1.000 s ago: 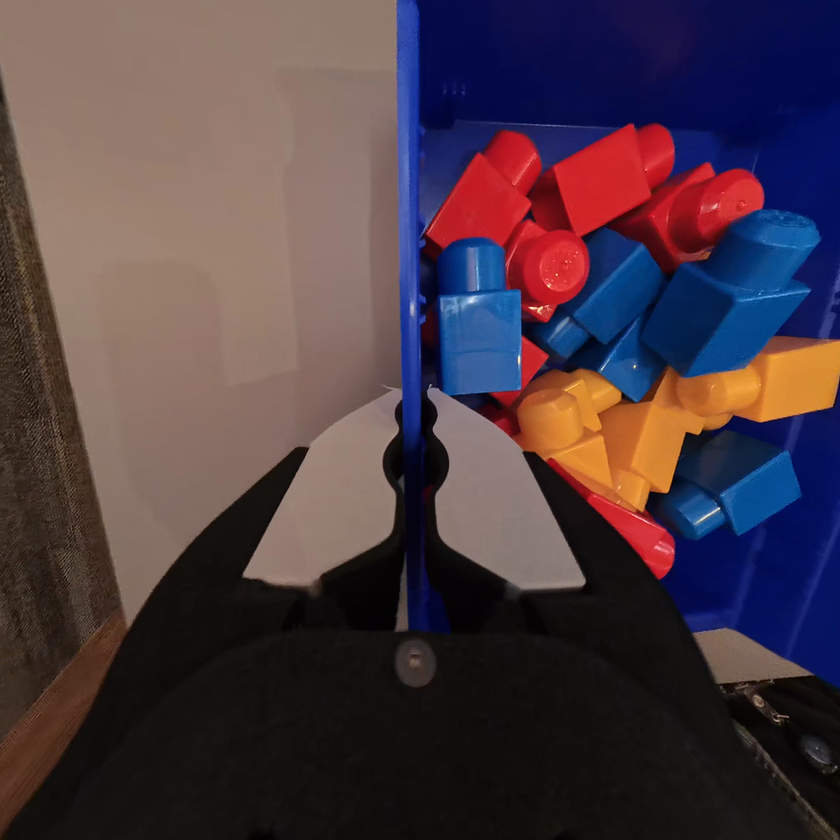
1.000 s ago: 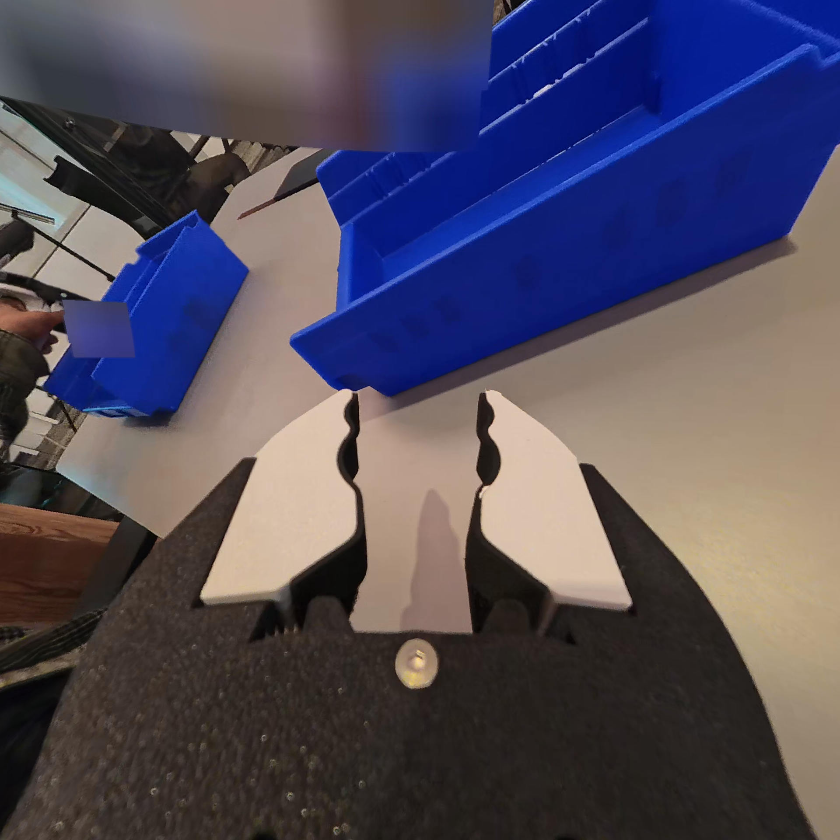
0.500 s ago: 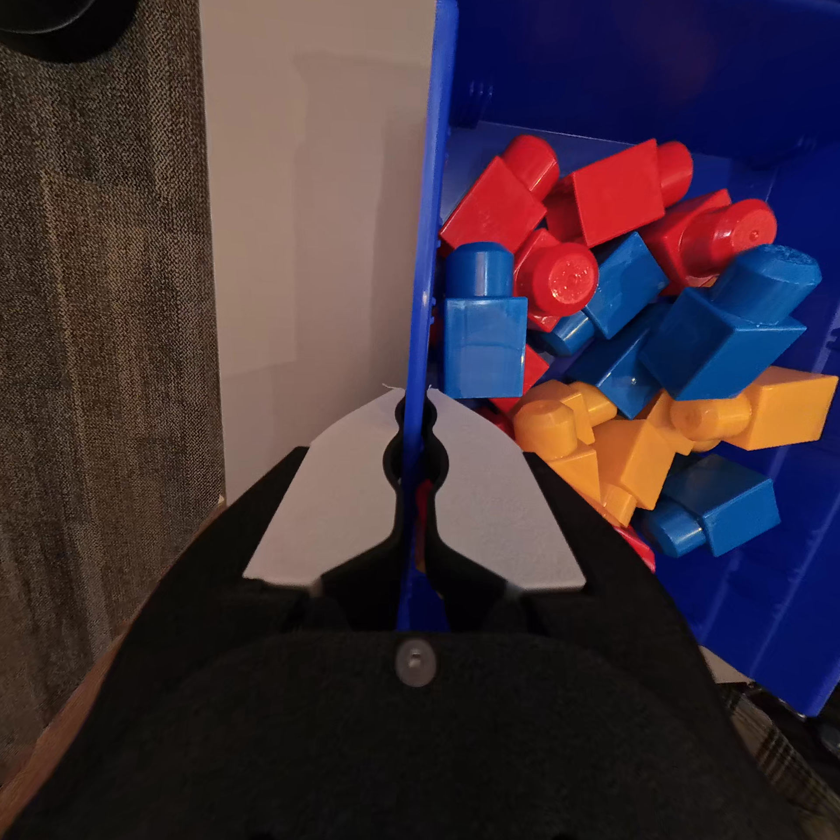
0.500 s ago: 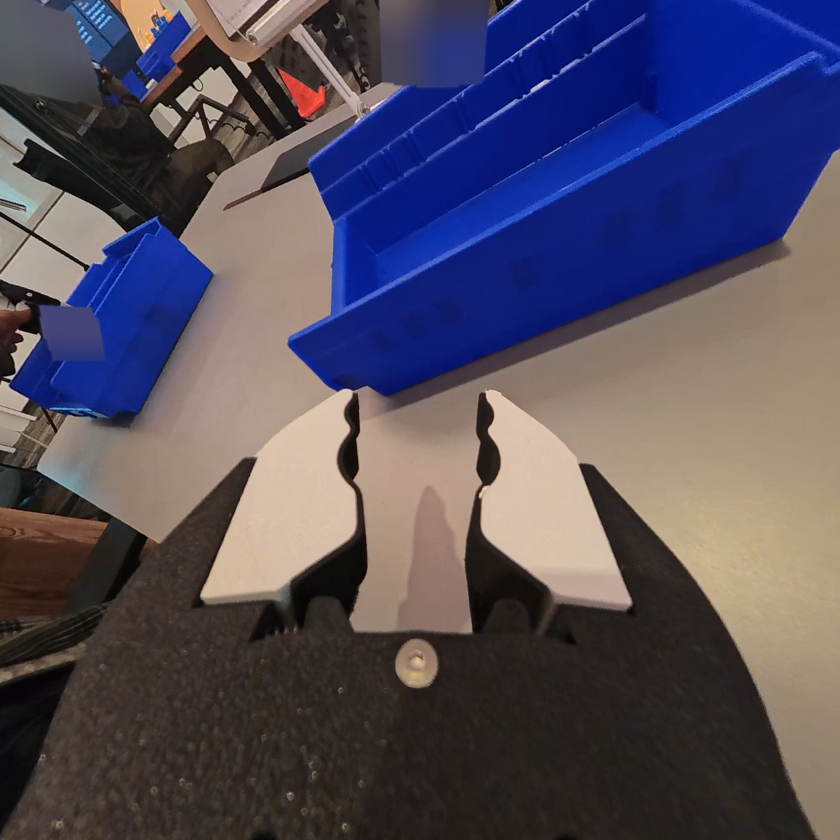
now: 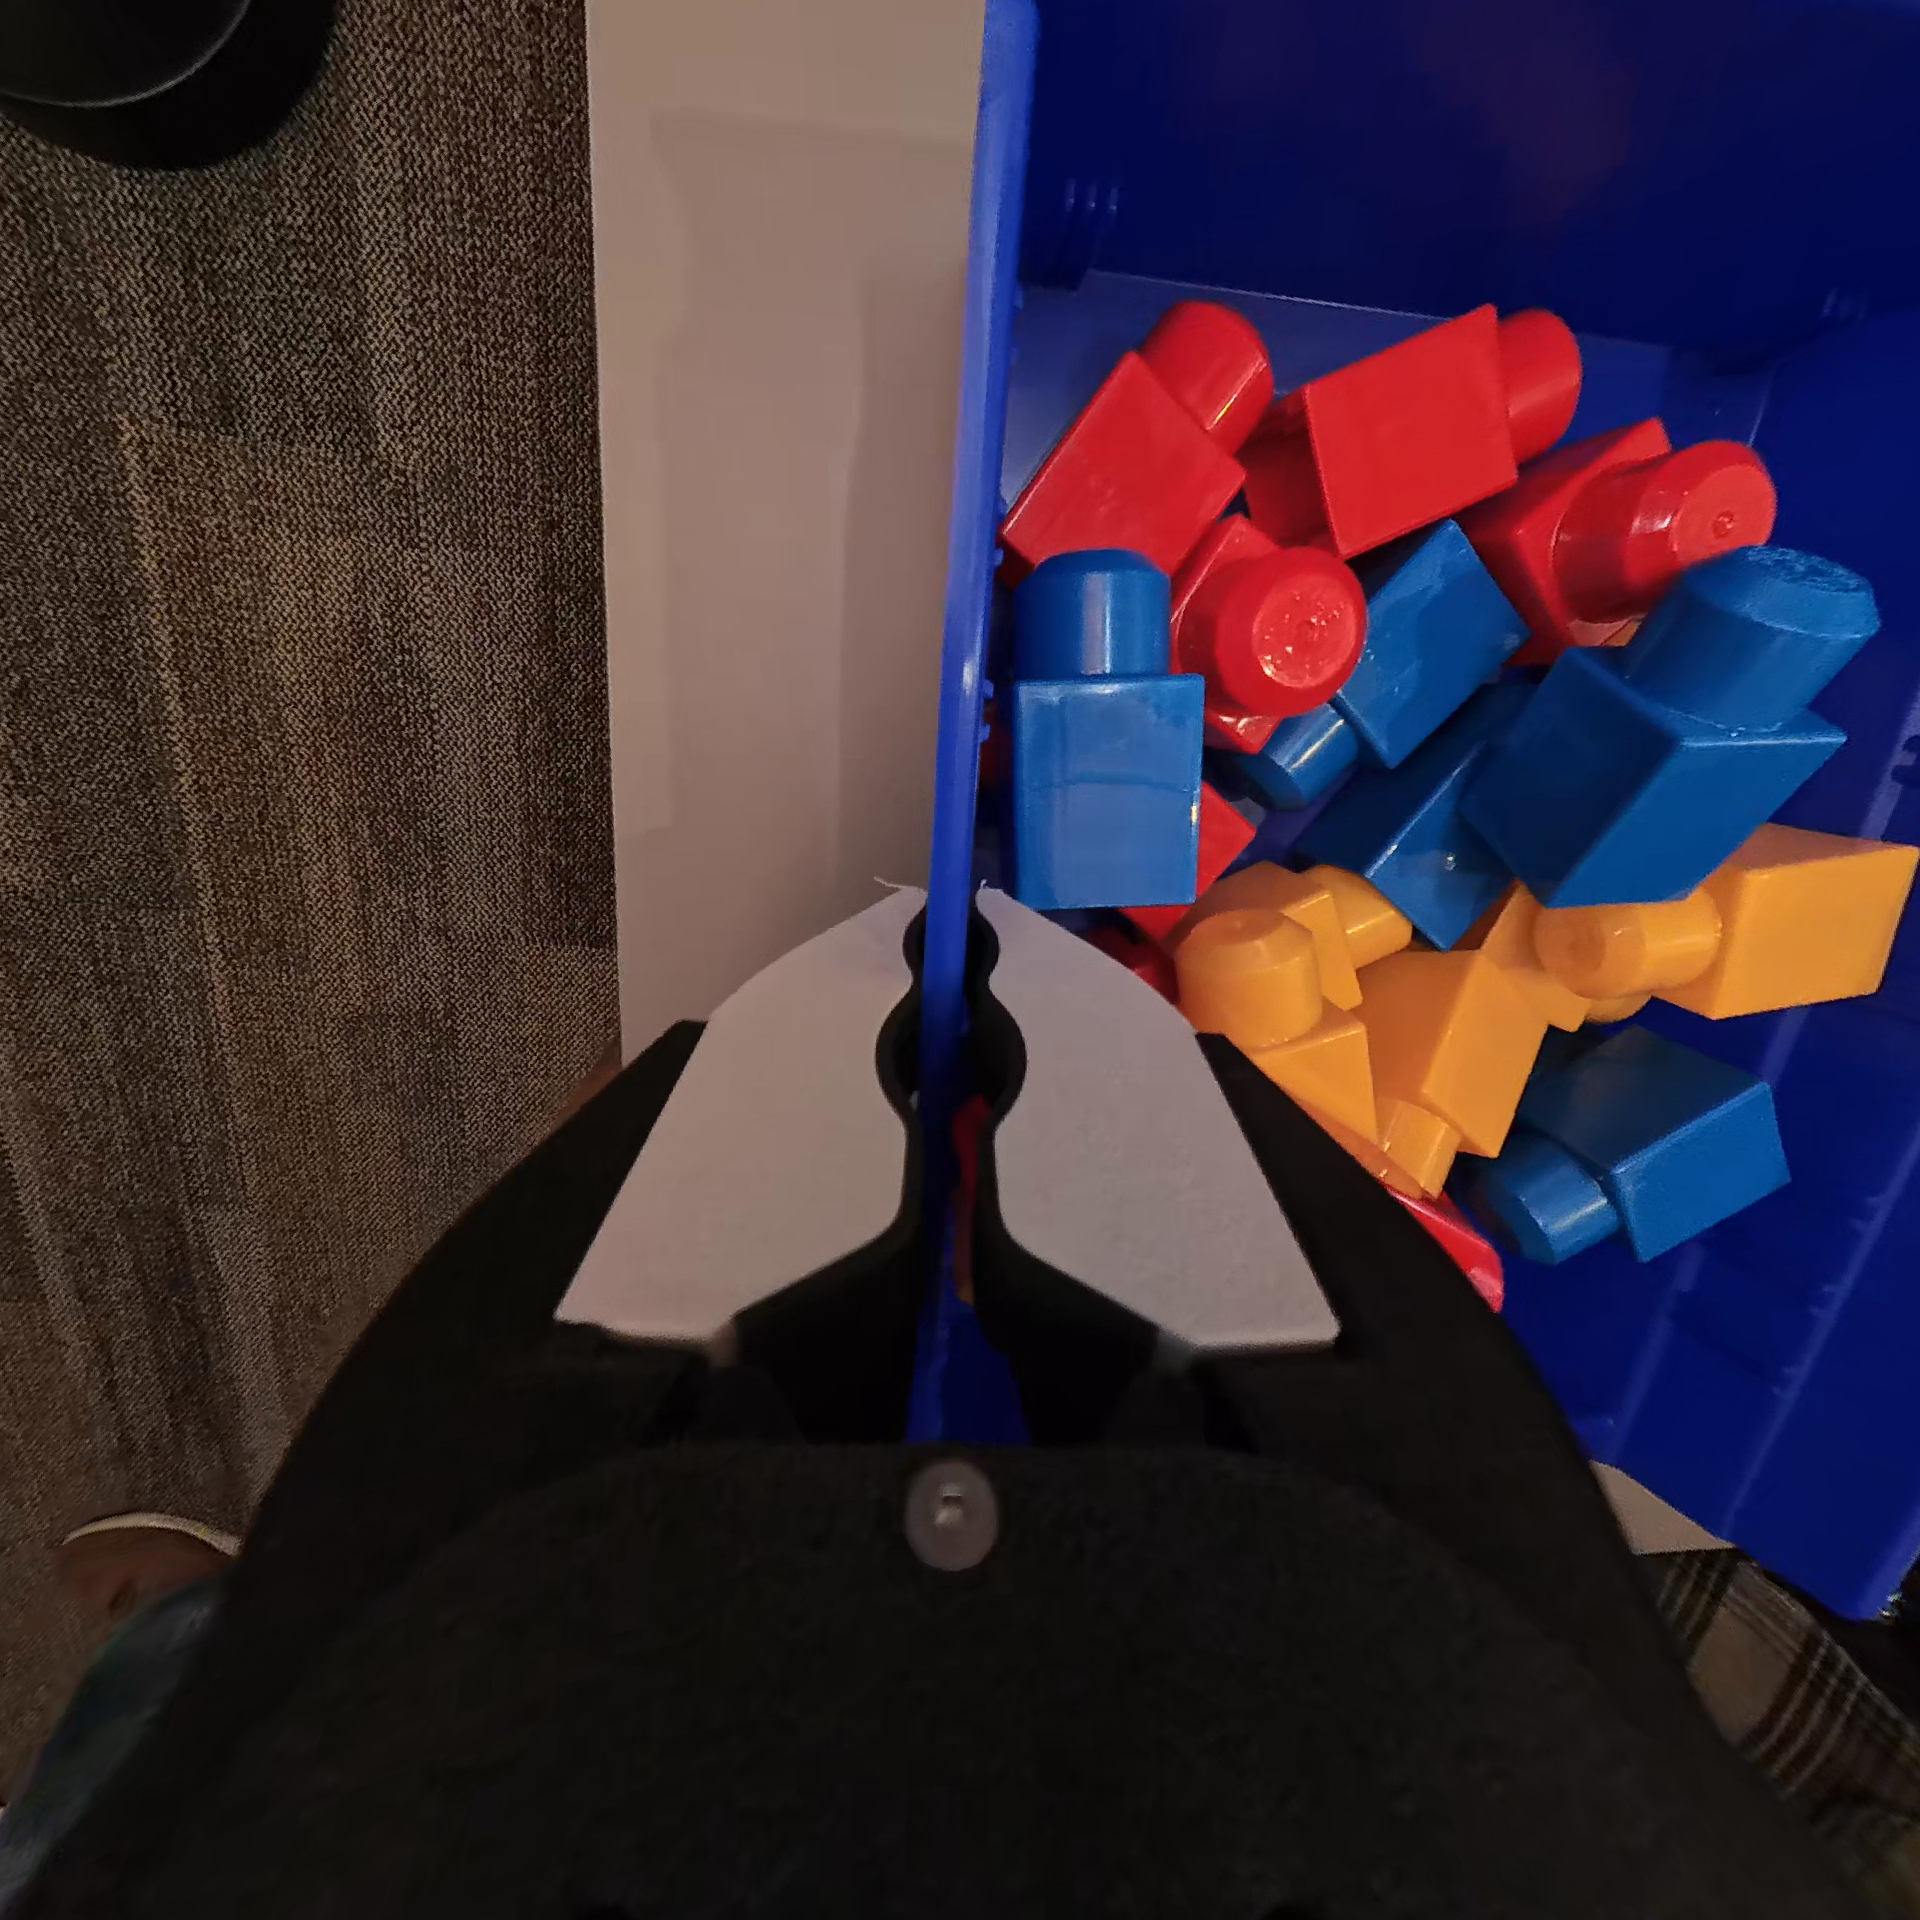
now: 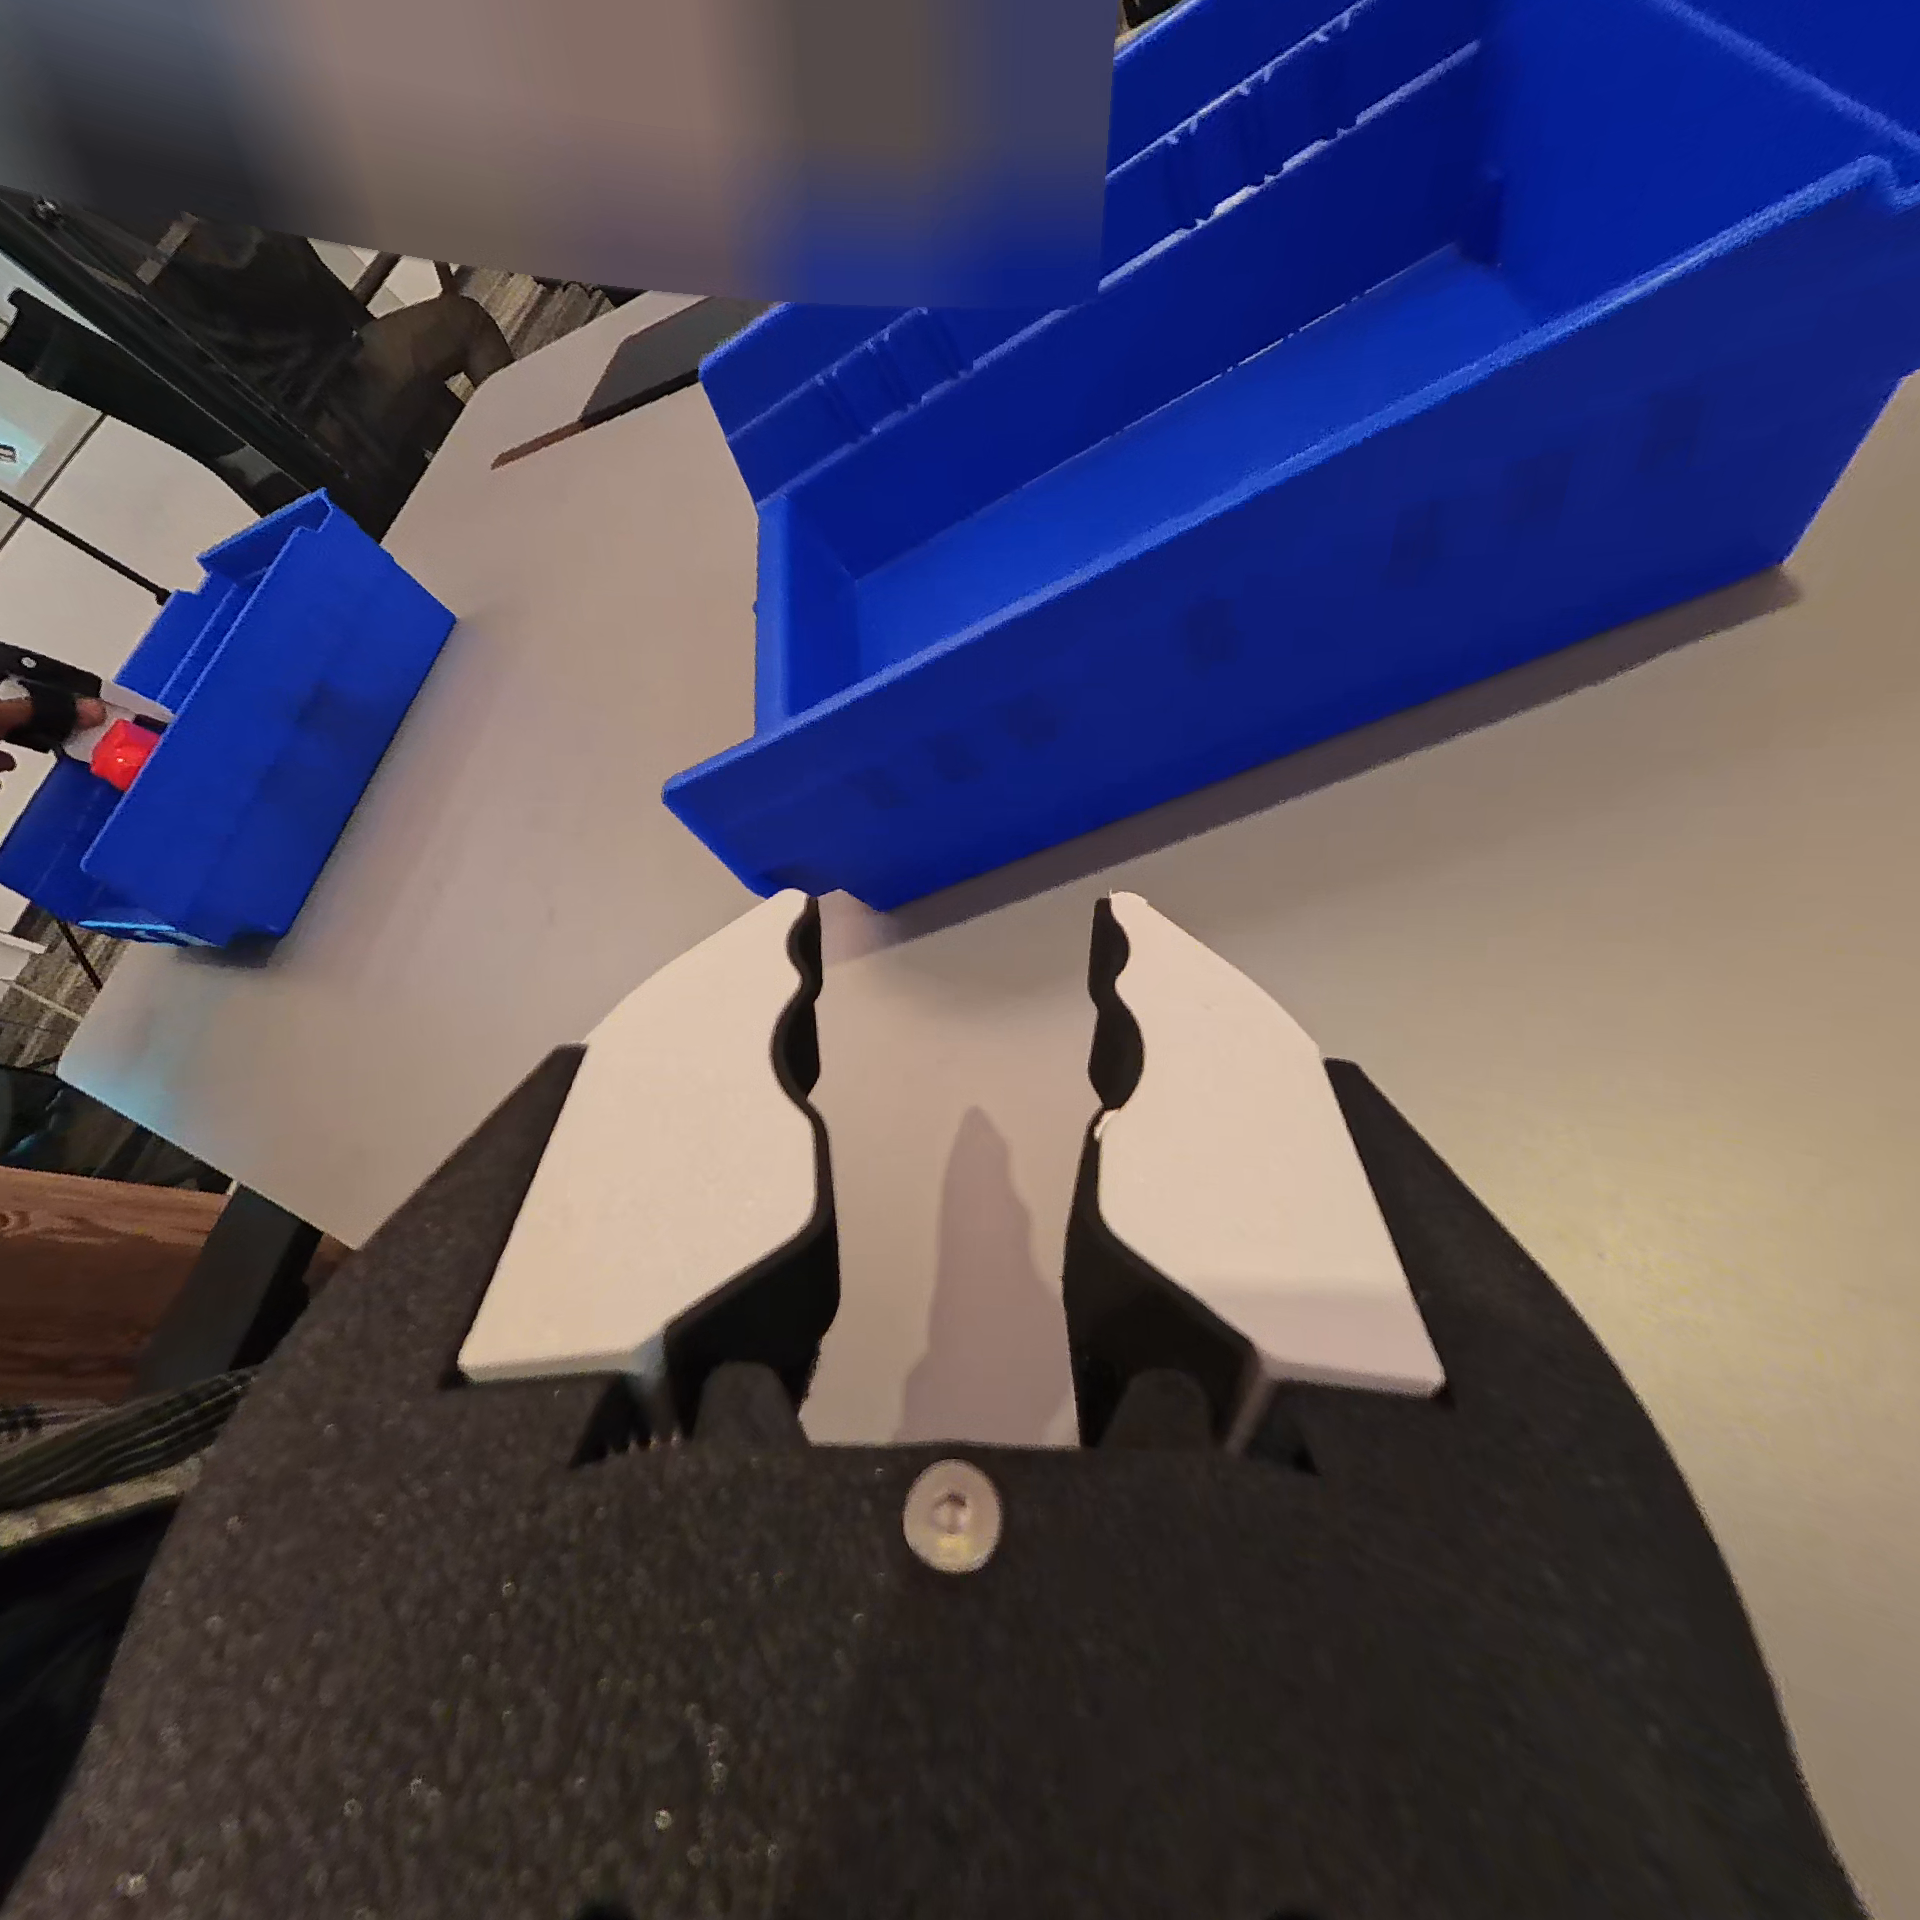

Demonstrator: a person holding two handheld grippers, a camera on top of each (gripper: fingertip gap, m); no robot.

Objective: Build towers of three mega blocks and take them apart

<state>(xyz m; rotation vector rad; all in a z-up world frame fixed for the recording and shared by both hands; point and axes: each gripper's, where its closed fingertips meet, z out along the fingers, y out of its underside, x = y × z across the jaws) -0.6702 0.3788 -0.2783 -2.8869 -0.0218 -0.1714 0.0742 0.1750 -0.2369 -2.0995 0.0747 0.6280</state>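
My left gripper (image 5: 951, 904) is shut on the left wall of a blue bin (image 5: 982, 436), one finger outside and one inside. The bin holds a heap of mega blocks: several red ones (image 5: 1408, 447) at the back, blue ones (image 5: 1107, 790) in the middle and yellow ones (image 5: 1455, 1023) near the front. My right gripper (image 6: 956, 914) is open and empty, low over the grey table (image 6: 1507, 987), just in front of an empty blue bin (image 6: 1299, 582).
The left bin sits near the table's left edge (image 5: 603, 623), with carpet floor (image 5: 291, 623) below. In the right wrist view a second blue bin (image 6: 249, 717) stands far left, where a gloved hand (image 6: 42, 717) holds a red block (image 6: 125, 753). More blue bins stand behind. The gap from one gripper's tips to the other's is roughly 80 cm.
The left gripper has stayed shut on the bin wall while bin and view shifted so the table edge and carpet show on the left. The right gripper's view swung slightly; it stayed open.
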